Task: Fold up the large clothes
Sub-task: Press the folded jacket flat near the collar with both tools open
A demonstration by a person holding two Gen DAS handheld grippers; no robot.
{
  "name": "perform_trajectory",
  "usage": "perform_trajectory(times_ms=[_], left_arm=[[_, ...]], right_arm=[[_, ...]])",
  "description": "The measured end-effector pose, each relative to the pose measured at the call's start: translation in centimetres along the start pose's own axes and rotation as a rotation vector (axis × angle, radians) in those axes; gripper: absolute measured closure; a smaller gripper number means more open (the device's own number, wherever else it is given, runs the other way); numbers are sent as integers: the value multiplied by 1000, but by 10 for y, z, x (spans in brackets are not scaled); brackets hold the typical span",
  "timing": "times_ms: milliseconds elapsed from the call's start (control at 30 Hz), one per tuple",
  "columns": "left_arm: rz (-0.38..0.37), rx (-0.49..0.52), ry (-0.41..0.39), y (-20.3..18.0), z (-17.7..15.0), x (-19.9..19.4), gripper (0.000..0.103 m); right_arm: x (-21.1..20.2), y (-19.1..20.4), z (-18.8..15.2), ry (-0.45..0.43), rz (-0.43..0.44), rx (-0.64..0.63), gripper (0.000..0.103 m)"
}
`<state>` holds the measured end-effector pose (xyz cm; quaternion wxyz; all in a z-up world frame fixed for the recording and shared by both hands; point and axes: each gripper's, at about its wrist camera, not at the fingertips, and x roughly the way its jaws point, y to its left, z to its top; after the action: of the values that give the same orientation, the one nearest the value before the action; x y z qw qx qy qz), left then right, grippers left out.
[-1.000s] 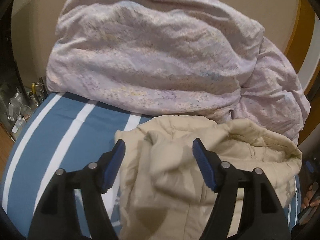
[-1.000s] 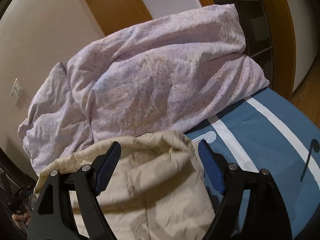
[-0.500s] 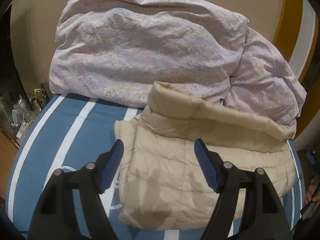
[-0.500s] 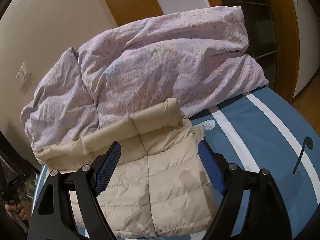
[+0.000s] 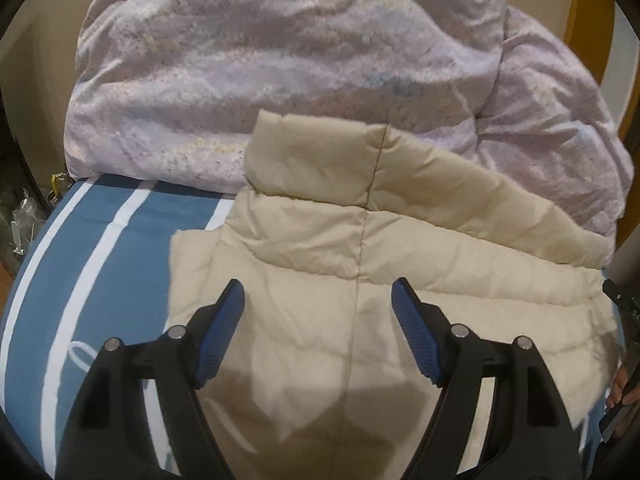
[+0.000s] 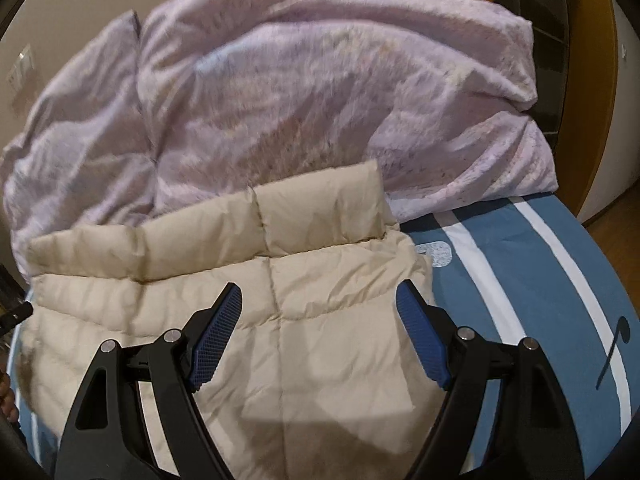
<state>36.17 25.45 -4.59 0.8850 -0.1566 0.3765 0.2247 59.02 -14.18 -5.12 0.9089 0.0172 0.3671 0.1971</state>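
Warm, fairly dim indoor light falls from above and behind both cameras. It throws a soft grey shadow onto the quilted beige puffer jacket (image 5: 400, 300) at 6 o'clock in each view. No glare anywhere. The rumpled lilac floral duvet (image 6: 300, 92) at 12 o'clock is smeared by motion blur, worst in the right wrist view. Fisheye bending curves the blue white-striped bed cover (image 5: 92, 264), and black vignetting rings every corner.

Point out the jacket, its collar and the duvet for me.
jacket (image 5: 400, 320), left wrist view, on its quilted body.
collar (image 6: 320, 208), right wrist view, on its upright band.
duvet (image 5: 280, 60), left wrist view, on its crumpled top.
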Motion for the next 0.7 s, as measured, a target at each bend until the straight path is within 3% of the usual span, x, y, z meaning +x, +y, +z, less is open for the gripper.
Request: perform_trajectory(times_ms=[200, 700], left_arm=[[107, 36, -8, -3, -5, 33, 27], [154, 24, -25, 3, -14, 60, 17]], right_arm=[[30, -2, -6, 29, -50, -18, 22], [61, 8, -14, 69, -95, -68, 17]])
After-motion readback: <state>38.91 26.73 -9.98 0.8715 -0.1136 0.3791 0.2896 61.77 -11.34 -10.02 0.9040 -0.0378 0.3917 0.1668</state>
